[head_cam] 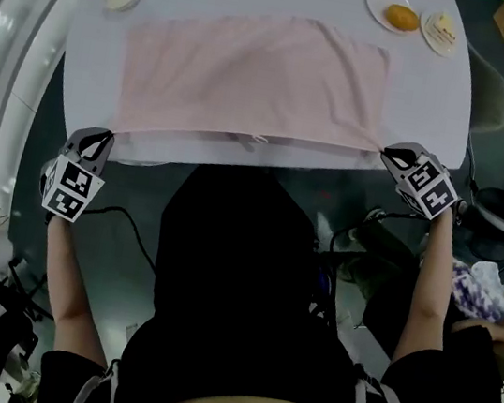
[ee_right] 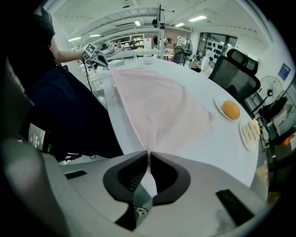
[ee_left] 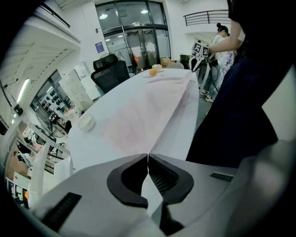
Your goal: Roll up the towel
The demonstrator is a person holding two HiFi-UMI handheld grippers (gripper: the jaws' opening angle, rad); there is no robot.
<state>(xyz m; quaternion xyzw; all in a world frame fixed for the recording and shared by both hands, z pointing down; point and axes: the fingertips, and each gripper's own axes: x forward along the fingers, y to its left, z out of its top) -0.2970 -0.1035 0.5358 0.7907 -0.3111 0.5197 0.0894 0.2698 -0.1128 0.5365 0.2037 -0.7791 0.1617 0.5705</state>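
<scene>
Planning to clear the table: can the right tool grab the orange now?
Probably not yet: the right tool is shut on a corner of the towel, though nothing stands between it and the orange.

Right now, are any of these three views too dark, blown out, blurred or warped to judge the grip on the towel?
Head view: sharp; white table glares, person dark, pink towel pale but readable. Left gripper view: fisheye bending, black corners, left claw crisp on the towel. Right gripper view: same warp, right claw in focus.
</scene>
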